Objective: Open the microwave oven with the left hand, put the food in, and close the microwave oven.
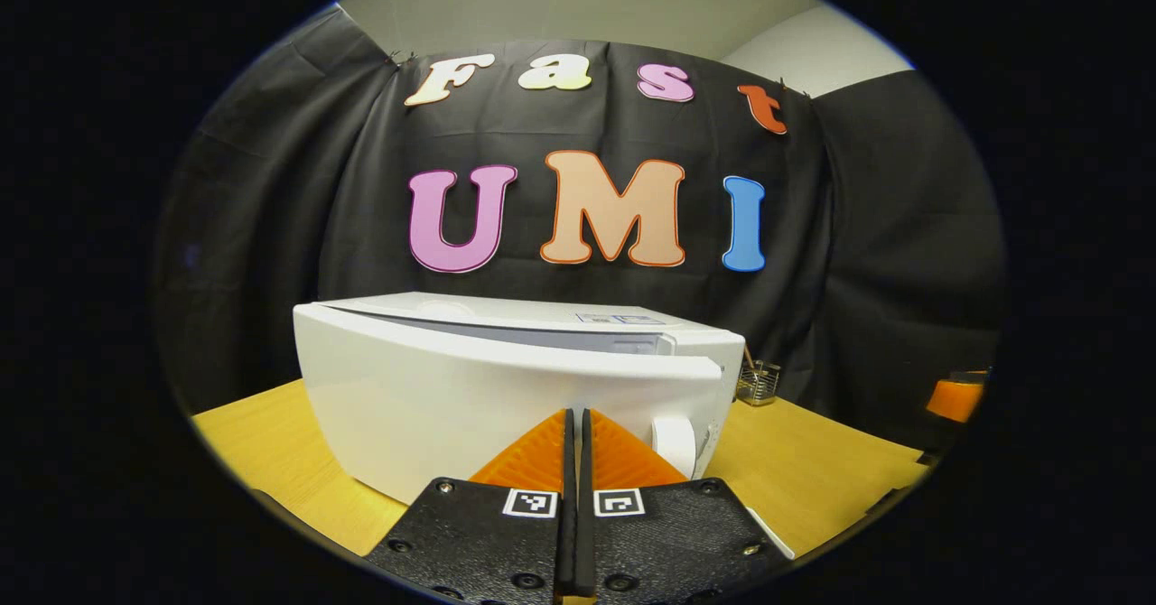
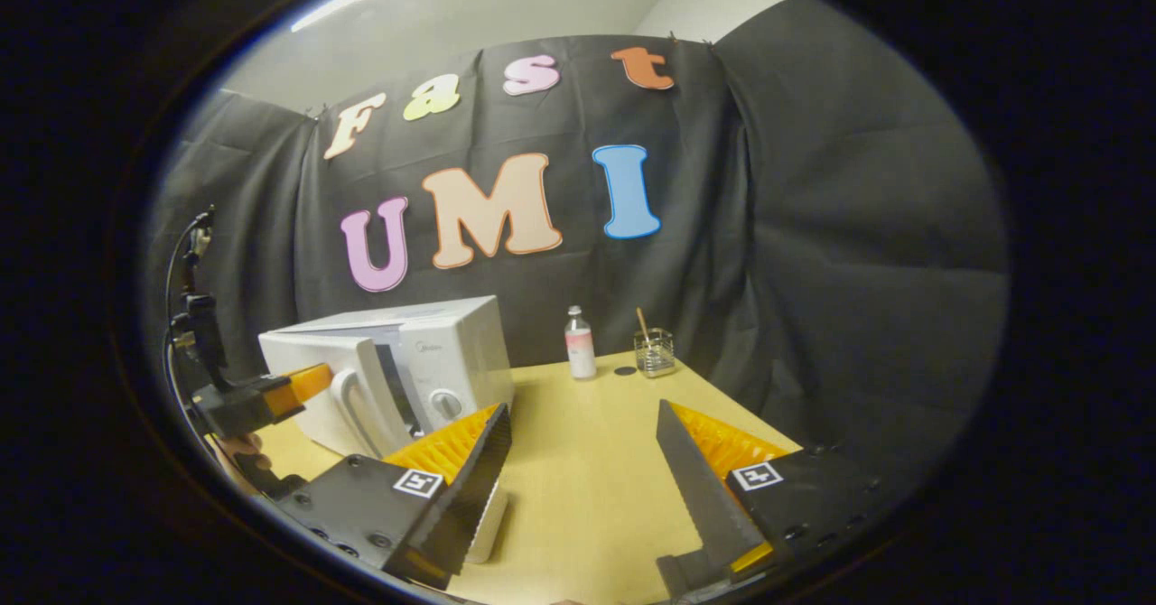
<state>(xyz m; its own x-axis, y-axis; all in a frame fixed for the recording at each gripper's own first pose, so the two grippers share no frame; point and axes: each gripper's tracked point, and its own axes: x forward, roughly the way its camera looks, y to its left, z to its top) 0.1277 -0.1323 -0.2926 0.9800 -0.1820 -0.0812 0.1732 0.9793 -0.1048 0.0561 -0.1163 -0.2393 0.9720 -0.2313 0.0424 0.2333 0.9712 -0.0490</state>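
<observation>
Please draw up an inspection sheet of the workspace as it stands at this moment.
Surface: yellow wooden table, bare in the middle.
Job's things: white microwave at the table's left; its door stands slightly ajar. A white object sits behind the right gripper's finger, too hidden to identify.
Clutter: small bottle and a glass holder with a stick by the back wall.
Grippers: left gripper closed, empty, close in front of the door; right gripper open, empty, over the table.
Cables: a black cable rises from the left gripper.
Surroundings: black cloth wall, pale ceiling above.
</observation>
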